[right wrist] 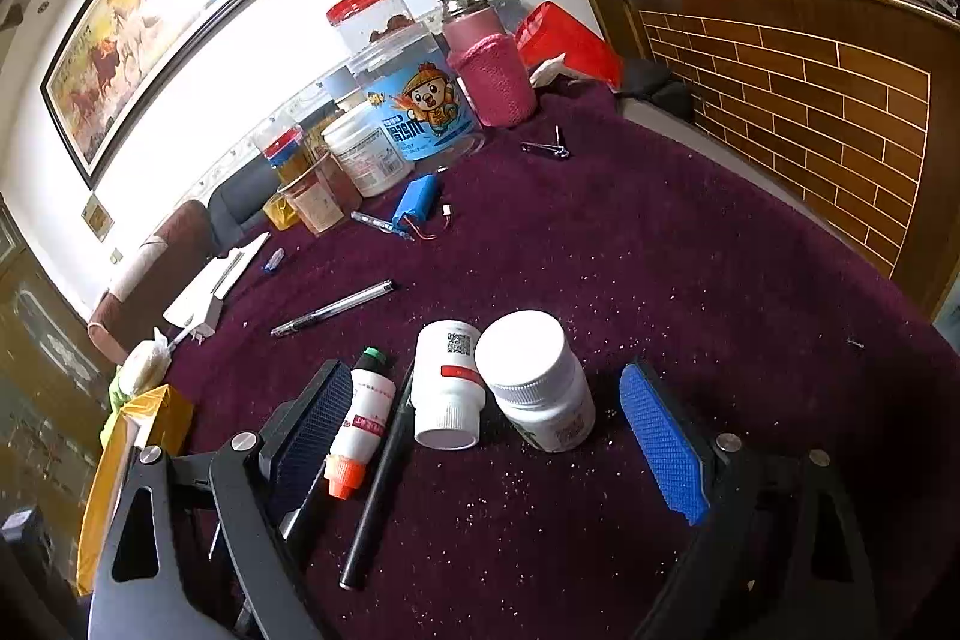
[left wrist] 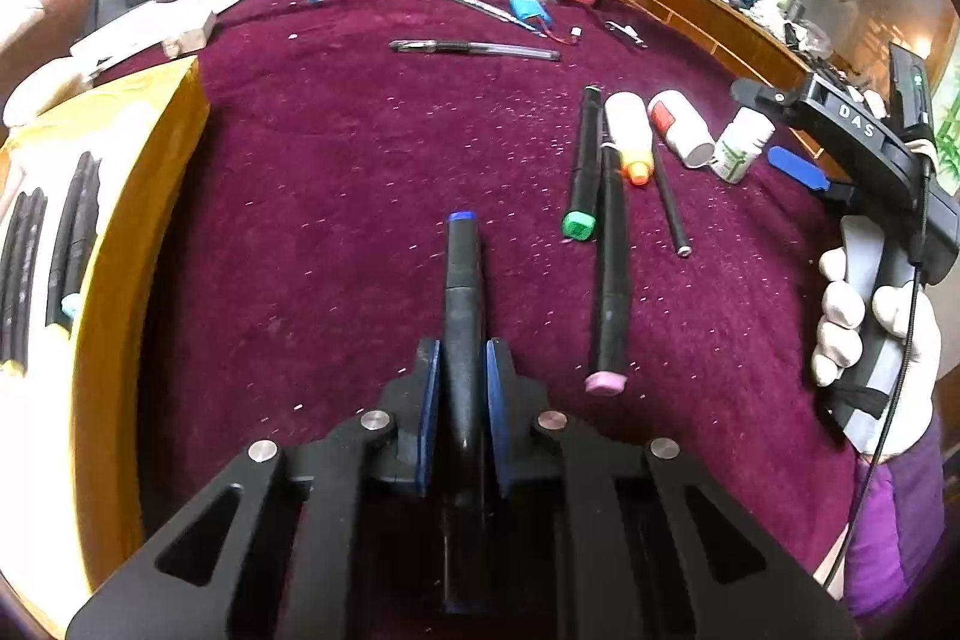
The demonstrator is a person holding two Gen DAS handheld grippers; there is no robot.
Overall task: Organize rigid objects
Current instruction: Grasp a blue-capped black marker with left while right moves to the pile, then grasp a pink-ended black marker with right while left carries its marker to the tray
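left gripper (left wrist: pixel 462 382): clamped on blue-tipped marker (left wrist: pixel 462 280), held over purple cloth (left wrist: pixel 336 172) | right gripper (right wrist: pixel 486 436): jaws wide, nothing gripped | 2 white bottles (right wrist: pixel 450 388) (both lying on the cloth) between its pads | green-capped marker (left wrist: pixel 581 172): just right of blue-tipped marker

3 markers (left wrist: pixel 579 166), 2 white bottles (right wrist: pixel 543 382)

**Deep purple cloth, bright caps**

The tabletop (left wrist: pixel 360 148) is plum purple, flecked with pale specks. A black marker (left wrist: pixel 462 292) shows a blue tip; beside it, black markers with a green cap (left wrist: pixel 579 225) and a pink cap (left wrist: pixel 606 382). White bottles (right wrist: pixel 540 376), blue textured pads (right wrist: pixel 660 436), a yellow box (left wrist: pixel 138 148).
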